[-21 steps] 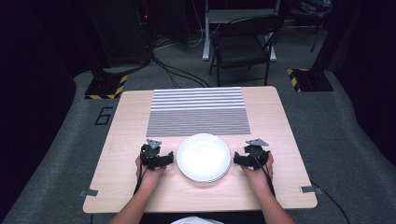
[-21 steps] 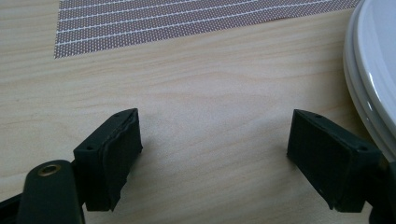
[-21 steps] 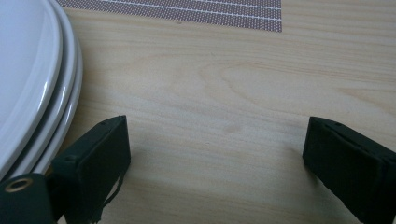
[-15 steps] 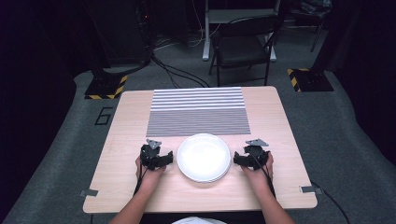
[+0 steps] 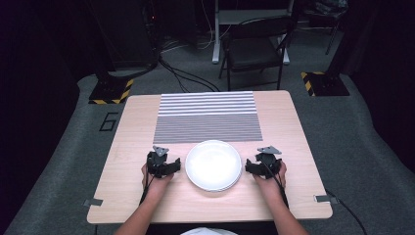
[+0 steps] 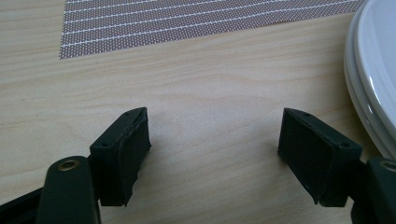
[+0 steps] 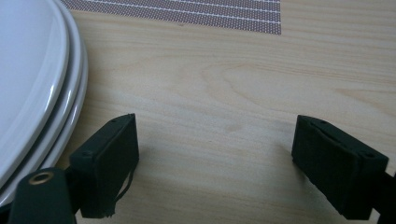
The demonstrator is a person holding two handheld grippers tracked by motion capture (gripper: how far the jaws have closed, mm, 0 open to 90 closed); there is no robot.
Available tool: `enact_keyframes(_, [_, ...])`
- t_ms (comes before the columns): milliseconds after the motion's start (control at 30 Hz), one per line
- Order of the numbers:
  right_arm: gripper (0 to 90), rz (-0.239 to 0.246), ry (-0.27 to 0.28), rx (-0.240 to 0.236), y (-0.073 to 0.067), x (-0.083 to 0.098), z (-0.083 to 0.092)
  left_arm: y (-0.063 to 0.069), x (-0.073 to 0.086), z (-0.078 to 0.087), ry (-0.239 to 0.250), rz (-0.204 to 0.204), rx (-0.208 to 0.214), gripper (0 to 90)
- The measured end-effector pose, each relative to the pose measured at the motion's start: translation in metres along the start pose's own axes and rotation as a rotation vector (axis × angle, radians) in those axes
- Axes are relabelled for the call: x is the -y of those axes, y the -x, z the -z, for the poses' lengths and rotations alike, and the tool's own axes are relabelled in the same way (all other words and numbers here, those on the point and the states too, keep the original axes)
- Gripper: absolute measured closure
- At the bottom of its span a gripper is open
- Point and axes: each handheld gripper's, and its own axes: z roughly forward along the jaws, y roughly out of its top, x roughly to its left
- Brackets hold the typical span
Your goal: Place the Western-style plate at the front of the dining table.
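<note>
Nothing has moved: both hands rest beside the stack of white plates [image 5: 213,164], left gripper [image 5: 172,167] and right gripper [image 5: 250,167] wide open, empty, flanking it, seemingly poised to lift.

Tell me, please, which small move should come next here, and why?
Probably bring the right gripper sideways to the rim of the top plate. The plates lie stacked between both grippers, untouched. The left gripper and the right one stand open on bare table, with nothing between their jaws.
</note>
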Motion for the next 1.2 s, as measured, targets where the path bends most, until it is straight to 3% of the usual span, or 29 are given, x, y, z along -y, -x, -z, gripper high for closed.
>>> enact_keyframes(200, [19.7, 0.004, -0.001, -0.007, 0.0, 0.0, 0.001, -0.003, -0.001, 0.002, -0.003, 0.03, 0.008, 29.9])
enact_keyframes(400, [29.3, -0.002, -0.008, -0.007, -0.001, -0.003, 0.003, -0.009, -0.003, 0.005, -0.003, 0.096, 0.035, 35.0])
enact_keyframes(533, [31.6, -0.044, 0.002, -0.056, 0.003, -0.007, 0.012, -0.011, -0.004, 0.008, 0.009, 0.112, 0.058, 39.5])
enact_keyframes(767, [38.7, -0.069, 0.019, -0.077, 0.005, -0.011, 0.022, -0.008, -0.006, 0.017, 0.029, 0.115, 0.088, 40.7])
enact_keyframes(1067, [32.9, -0.118, 0.025, -0.144, 0.002, -0.013, 0.031, -0.004, -0.009, 0.026, 0.055, 0.125, 0.135, 42.4])
enact_keyframes(1133, [27.9, -0.16, 0.017, -0.183, 0.003, -0.013, 0.034, -0.003, -0.009, 0.029, 0.057, 0.149, 0.159, 42.8])
enact_keyframes(1200, [26.8, -0.172, 0.013, -0.189, 0.003, -0.013, 0.034, -0.002, -0.009, 0.03, 0.059, 0.165, 0.179, 42.7])
